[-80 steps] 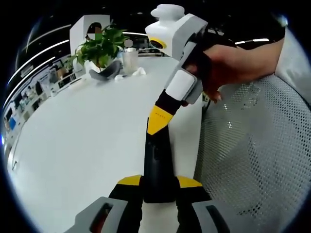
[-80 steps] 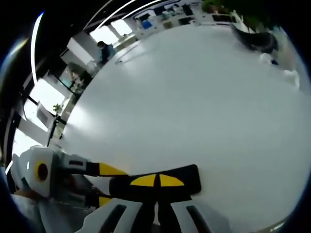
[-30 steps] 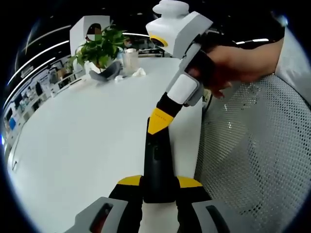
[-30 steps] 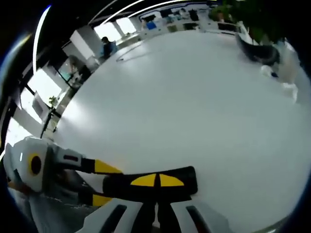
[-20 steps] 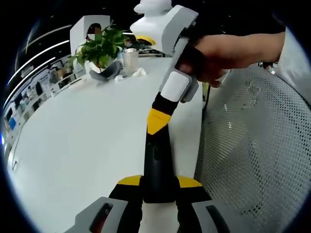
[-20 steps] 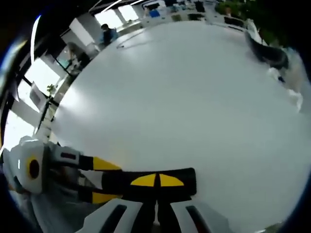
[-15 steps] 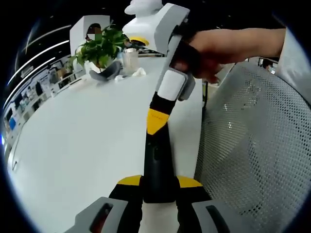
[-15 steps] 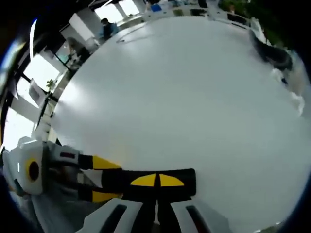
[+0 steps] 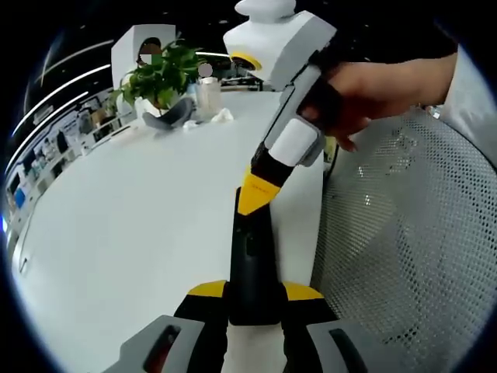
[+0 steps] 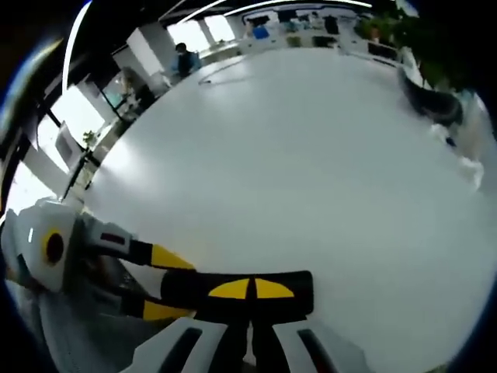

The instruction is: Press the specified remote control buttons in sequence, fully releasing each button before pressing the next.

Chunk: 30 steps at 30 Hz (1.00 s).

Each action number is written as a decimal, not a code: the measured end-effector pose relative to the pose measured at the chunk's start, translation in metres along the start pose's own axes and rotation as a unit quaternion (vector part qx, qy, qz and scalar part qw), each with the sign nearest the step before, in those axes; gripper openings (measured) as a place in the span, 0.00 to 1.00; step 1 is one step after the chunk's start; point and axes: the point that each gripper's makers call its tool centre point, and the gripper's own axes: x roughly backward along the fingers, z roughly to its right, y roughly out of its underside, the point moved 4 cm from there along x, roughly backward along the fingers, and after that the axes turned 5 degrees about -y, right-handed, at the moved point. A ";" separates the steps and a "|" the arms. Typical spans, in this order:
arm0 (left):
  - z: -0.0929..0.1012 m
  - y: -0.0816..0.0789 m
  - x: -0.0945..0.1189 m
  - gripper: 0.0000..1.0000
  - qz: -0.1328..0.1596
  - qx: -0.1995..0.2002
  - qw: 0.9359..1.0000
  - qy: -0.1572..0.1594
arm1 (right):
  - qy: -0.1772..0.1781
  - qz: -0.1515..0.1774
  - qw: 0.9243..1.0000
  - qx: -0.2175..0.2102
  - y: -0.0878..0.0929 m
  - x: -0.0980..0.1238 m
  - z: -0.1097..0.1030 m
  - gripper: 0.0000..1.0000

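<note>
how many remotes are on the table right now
1. The black remote lies near the white table's edge, clamped at one end by the left gripper, the right gripper touching its far end.

A broad white table (image 9: 124,225) stretches through an open office, a potted plant (image 9: 159,74) at its far end. A white mesh chair back (image 9: 404,256) stands at right. Bright windows (image 10: 58,132) and ceiling strip lights (image 9: 66,78) line the room.

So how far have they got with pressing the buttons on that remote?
Done: the left tongs grip the black remote on the white table. In hand: the right tongs have their closed yellow tips on its far end. Left: unclear, since the buttons themselves can't be made out.
</note>
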 end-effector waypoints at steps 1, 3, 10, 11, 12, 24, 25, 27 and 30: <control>0.000 0.000 0.000 0.25 0.000 0.000 1.000 0.000 | -0.002 0.008 1.000 -0.002 0.000 0.000 0.000 0.00; 0.000 0.000 0.000 0.25 0.000 0.001 1.000 0.000 | -0.006 0.021 1.000 -0.010 0.001 0.001 0.000 0.00; 0.000 0.000 0.000 0.25 0.000 0.000 1.000 0.000 | -0.011 0.007 1.000 -0.018 0.006 0.004 -0.002 0.00; 0.000 -0.001 0.000 0.25 0.000 0.000 1.000 0.000 | -0.011 0.005 1.000 -0.019 0.006 0.004 -0.002 0.00; 0.000 -0.001 0.000 0.25 0.001 0.000 1.000 0.000 | -0.012 0.001 1.000 -0.019 0.007 0.004 -0.003 0.00; 0.000 0.000 -0.001 0.25 0.001 0.001 1.000 0.000 | -0.030 -0.008 0.999 -0.034 0.009 0.004 -0.007 0.00; 0.000 0.000 -0.001 0.25 0.001 0.002 1.000 0.000 | -0.029 -0.008 0.999 -0.033 0.009 0.004 -0.008 0.00; 0.000 0.000 -0.001 0.25 0.001 0.002 1.000 0.000 | -0.024 -0.010 0.999 -0.019 0.010 0.003 -0.009 0.00; 0.001 0.000 -0.001 0.25 0.001 0.002 1.000 0.000 | -0.016 -0.010 1.000 0.001 0.011 0.002 -0.010 0.00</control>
